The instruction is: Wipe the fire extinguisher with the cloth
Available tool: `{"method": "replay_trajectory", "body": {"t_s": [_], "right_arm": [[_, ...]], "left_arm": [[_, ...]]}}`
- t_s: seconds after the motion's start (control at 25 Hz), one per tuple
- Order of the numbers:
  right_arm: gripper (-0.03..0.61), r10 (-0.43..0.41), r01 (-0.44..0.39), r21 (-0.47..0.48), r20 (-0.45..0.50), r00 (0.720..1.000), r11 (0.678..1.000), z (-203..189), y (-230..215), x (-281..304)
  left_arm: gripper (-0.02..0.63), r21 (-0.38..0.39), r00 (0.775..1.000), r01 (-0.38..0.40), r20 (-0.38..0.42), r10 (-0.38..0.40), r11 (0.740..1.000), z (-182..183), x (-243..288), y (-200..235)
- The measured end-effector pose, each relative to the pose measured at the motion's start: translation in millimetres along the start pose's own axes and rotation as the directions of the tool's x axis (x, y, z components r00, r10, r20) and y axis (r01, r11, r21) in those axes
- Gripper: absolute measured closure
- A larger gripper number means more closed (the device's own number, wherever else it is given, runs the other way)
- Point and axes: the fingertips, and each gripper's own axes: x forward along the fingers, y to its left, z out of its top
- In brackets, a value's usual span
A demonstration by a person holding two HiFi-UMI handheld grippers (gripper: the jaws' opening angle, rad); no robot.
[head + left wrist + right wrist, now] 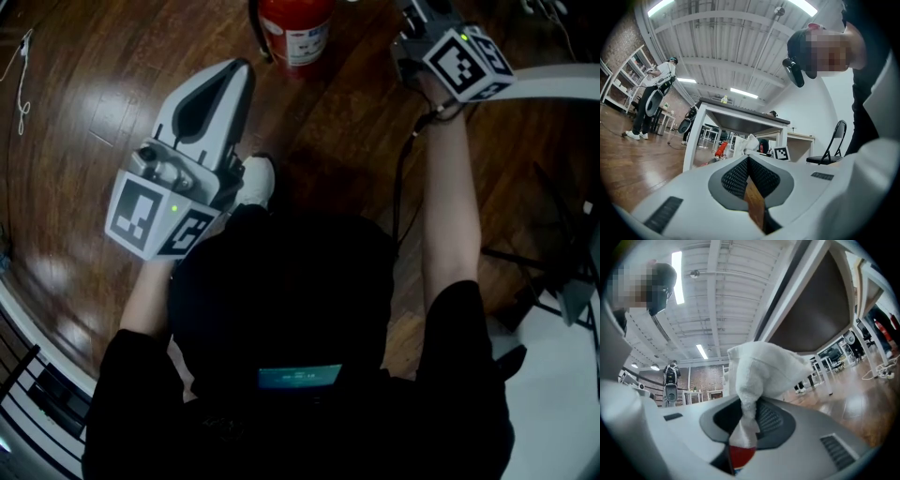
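The extinguisher stands on the wooden floor ahead of the person; the right gripper is near it, to its right, its fingers clamped on a white cloth that bunches out above them; a red patch under the cloth is probably the extinguisher, though the view is too close to be sure; the left gripper is held lower left of it, fingers pressed together with nothing between.
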Motion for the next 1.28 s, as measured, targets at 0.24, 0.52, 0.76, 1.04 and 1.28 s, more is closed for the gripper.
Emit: {"method": "replay_trajectory", "body": {"t_s": [0.24, 0.52, 0.76, 1.04, 1.28], "right_arm": [[0.485, 0.048, -0.055, -0.051, -0.134, 0.99, 0.997, -32.5, 9.0, 42.8], [0.488, -0.038, 0.04, 0.003, -0.203, 0.978, 0.999, -103.5, -28.4, 31.3], [0.489, -0.073, 0.097, 0.046, -0.381, 0.922, 0.994, -209.3, -47.0, 4.9], [0.489, -0.088, 0.146, 0.068, -0.527, 0.845, 0.987, -281.4, -47.0, -17.0], [0.489, -0.07, 0.148, 0.083, -0.595, 0.801, 0.985, -314.7, -40.0, -30.0]], "left_arm": [[0.615, -0.003, 1.0, 0.004, -0.007, -0.004, 1.0, -1.4, 3.8, 5.1], [0.615, -0.013, 1.0, -0.011, -0.013, 0.011, 1.0, -3.8, -0.3, 17.1], [0.615, -0.013, 1.0, -0.004, -0.017, 0.003, 1.0, -4.9, -0.3, 17.2], [0.615, -0.015, 1.0, 0.002, -0.025, -0.003, 1.0, -7.2, -0.7, 15.7], [0.615, -0.01, 1.0, -0.006, -0.023, 0.006, 1.0, -5.5, -3.4, 17.5]]}}
